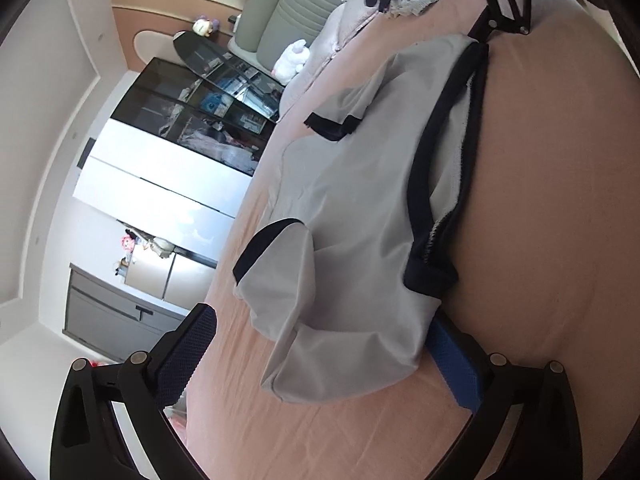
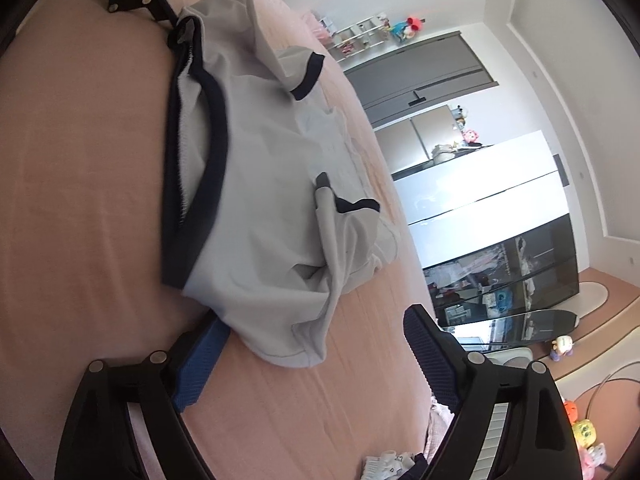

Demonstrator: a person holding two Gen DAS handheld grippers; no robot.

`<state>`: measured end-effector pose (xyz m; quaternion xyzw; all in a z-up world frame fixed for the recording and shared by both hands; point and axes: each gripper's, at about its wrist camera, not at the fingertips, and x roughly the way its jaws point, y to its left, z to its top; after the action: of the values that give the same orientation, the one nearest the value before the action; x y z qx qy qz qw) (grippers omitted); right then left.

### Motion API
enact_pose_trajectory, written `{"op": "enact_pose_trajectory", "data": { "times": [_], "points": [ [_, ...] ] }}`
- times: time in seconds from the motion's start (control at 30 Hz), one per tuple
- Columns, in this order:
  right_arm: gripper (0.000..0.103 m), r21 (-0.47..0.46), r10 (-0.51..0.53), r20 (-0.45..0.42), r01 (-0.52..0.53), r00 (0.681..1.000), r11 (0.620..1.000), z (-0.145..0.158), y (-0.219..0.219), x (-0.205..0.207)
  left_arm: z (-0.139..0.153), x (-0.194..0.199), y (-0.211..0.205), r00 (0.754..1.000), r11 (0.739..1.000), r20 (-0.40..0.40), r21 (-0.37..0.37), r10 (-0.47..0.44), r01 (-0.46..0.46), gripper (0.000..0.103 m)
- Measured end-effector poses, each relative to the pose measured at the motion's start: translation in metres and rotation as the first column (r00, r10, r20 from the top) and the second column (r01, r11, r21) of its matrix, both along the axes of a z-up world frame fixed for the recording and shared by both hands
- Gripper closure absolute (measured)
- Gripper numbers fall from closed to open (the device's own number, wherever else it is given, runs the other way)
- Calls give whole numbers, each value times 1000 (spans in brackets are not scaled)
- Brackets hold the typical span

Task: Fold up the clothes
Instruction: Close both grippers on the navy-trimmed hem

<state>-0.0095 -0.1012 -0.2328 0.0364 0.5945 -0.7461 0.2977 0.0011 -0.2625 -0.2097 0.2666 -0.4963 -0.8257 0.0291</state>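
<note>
The light grey T-shirt with dark navy trim (image 1: 360,208) lies bunched up on the pink bed sheet (image 1: 560,200). Its navy collar (image 1: 452,140) faces up, and one short sleeve with a navy cuff (image 1: 276,264) flops out to the side of the collar.

The left gripper (image 1: 320,360) is at one shoulder end of the shirt. Its fingers (image 1: 188,352) are wide open, and the blue one is tucked just under the cloth beside the collar. Nothing is pinched. The right gripper (image 2: 316,356) is at the other shoulder end. Its fingers (image 2: 430,344) are wide open too, with the blue one under the shirt's edge and the other one off to the side. No earlier picture is given, so I only say they are open.

I think the shirt is very light and very soft. It will droop and wrinkle when lifted, and thin cloth can slip out of a weak pinch. A good place to hold it is at each shoulder seam, just beside the collar, so it hangs flat and even.
</note>
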Motion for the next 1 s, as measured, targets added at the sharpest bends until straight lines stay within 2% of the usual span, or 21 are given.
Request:
{"op": "enact_pose_trajectory", "data": {
  "times": [0.1,0.17,0.3,0.53,0.63,0.7,0.8,0.9,1.0],
  "points": [
    [8,-3,1,0,-1,1000,1000,1,-6,-4,5,-5,-5,1000,999,24,40,17,-18,0],
    [8,-7,11,4,-11,1000,1000,4,-7,-4,8,-1,-7,1000,999,16,41,14,-15,0],
    [7,2,46,-57,-46,997,999,3,-1,1,0,11,-6,1000,997,-24,-72,-18,17,0],
    [7,42,103,-53,-101,993,994,1,5,3,-5,27,-10,995,976,-9,-195,-100,97,0],
    [6,46,109,-44,-107,993,993,0,3,-2,-5,22,-13,993,979,32,-169,-111,115,0],
    [1,44,107,-37,-105,994,994,0,1,-7,-2,19,-16,992,981,45,-153,-115,121,0],
    [1,42,98,-25,-97,995,994,5,2,-15,-2,19,-27,993,980,47,-161,-108,114,0],
    [1,35,110,5,-110,994,993,3,2,-18,-4,12,-34,993,987,67,-119,-97,104,0],
    [1,7,116,-8,-116,993,993,4,-3,-22,-5,4,-29,992,986,40,-119,-117,121,0]
  ]
}}
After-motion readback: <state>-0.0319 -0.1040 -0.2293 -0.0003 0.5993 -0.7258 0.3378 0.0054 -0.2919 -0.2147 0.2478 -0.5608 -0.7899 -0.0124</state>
